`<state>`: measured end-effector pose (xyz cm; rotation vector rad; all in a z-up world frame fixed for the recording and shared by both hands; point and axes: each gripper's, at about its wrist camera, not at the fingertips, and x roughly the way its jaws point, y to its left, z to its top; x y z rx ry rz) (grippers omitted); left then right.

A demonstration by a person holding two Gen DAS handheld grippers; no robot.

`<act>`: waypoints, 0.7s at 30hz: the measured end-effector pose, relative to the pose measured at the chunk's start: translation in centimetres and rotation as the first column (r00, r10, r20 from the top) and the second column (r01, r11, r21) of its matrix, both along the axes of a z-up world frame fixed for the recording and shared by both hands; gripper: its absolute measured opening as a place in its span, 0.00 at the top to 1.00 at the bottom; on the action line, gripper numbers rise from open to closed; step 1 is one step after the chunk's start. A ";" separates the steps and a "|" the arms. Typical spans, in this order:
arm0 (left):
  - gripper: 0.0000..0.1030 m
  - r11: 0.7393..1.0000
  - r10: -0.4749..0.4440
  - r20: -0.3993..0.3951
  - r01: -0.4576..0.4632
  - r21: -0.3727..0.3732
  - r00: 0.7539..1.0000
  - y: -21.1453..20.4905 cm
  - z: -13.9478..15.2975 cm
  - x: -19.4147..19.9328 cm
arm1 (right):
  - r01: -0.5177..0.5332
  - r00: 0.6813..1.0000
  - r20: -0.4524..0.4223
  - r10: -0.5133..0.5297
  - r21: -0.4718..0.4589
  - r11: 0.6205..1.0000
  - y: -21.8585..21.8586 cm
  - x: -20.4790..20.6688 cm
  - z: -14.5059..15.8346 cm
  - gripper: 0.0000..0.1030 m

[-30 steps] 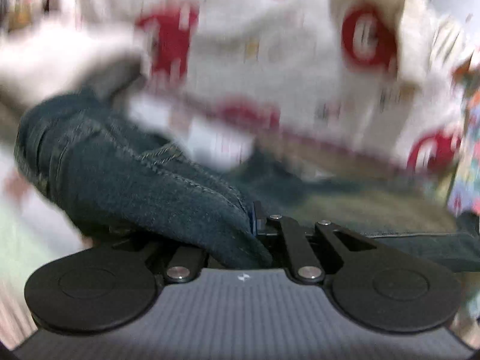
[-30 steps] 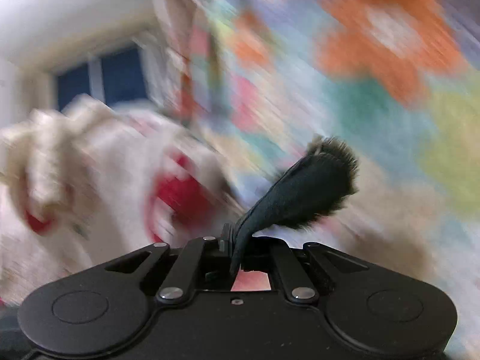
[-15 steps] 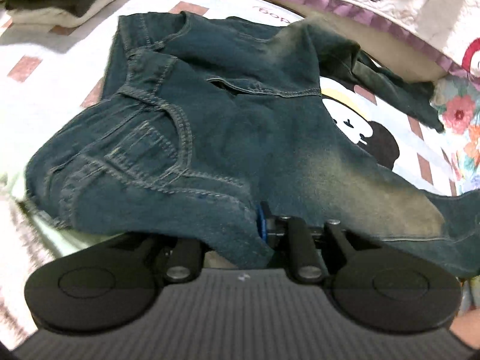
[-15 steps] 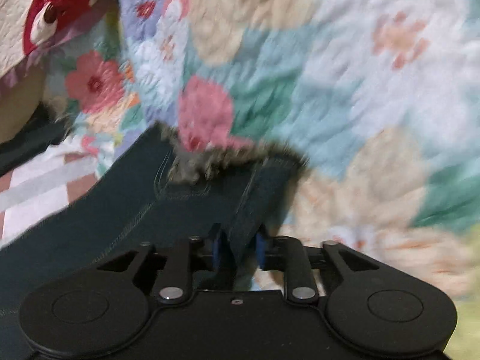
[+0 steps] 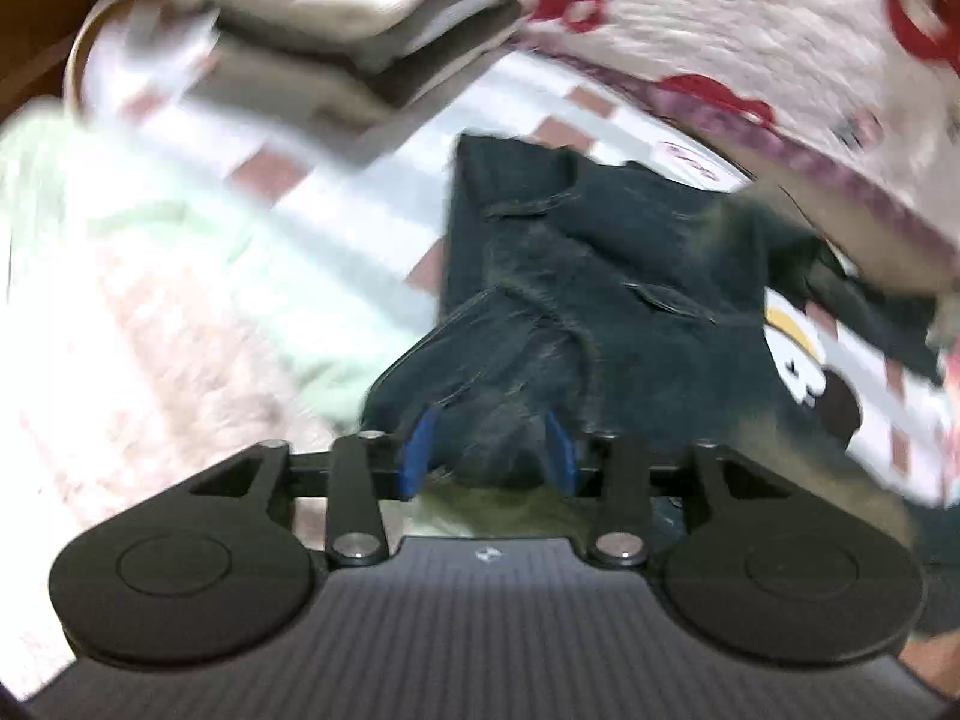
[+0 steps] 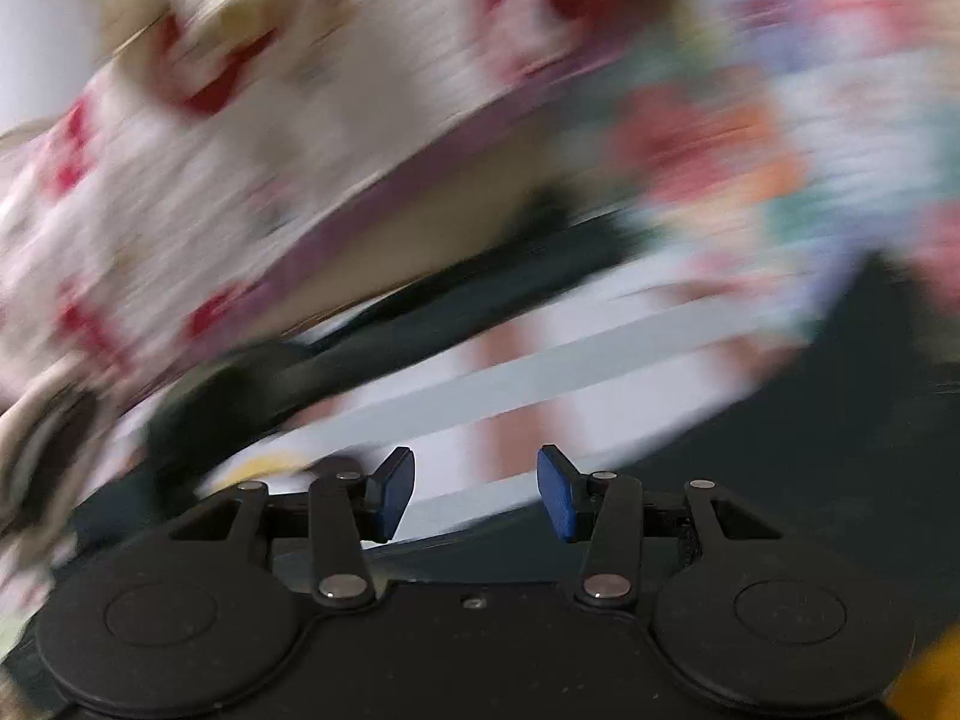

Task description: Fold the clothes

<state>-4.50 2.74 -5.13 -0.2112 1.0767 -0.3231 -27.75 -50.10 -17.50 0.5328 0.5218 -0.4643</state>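
Left gripper (image 5: 487, 443) spread fairly wide, blue pads (image 5: 418, 443) standing apart with a bunched hump of the dark jeans (image 5: 600, 276) sitting between them, nothing pinched as far as the blur allows. Right gripper (image 6: 475, 492) also spread wide, nothing between its pads (image 6: 393, 489), only striped bedsheet (image 6: 480, 384) showing through the gap, with dark denim lying off to the right of it.

Jeans lying on the bed, partly doubled over with the waistband and pocket area piled up just ahead of the left gripper, a leg trailing away toward the white quilt with red prints (image 5: 750, 30). Stack of folded clothes (image 5: 336, 42) well off, up and left of the jeans.

Stuff that could go sideways from here:
- with nothing clamped, thick denim likes to spring back, so that doubled hump could slump open or slide crooked
- left pads sitting right in the bunch, so pulling away could drag a layer along and wreck the fold line
- trailing leg tucked near the quilt edge, easy to snag or leave sticking out of the bundle
- both views heavily smeared, so exact edge alignment impossible to judge; any grab aimed now could catch one layer instead of two
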 end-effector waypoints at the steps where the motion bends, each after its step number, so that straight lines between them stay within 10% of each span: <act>1: 0.61 0.999 0.021 -0.012 -0.021 -0.027 1.000 0.9 -0.1 0.7 | -0.076 0.997 0.003 0.076 0.020 0.997 0.9 2.6 -0.4 0.51; 7: 0.51 0.995 -0.096 0.121 0.099 -0.020 0.988 -0.7 -0.3 8.8 | -0.492 0.868 -0.022 0.495 0.083 0.867 8.9 17.5 -0.3 0.51; 19: 0.50 0.974 -0.222 -0.017 0.222 0.045 0.975 -8.5 -8.4 23.7 | -0.781 0.606 -0.318 0.729 -0.062 0.622 21.7 30.5 0.6 0.46; 21: 0.48 0.970 -0.237 -0.034 0.239 0.050 0.971 -9.5 -9.6 25.8 | -0.712 0.680 -0.290 0.674 -0.037 0.702 18.8 31.2 1.0 0.46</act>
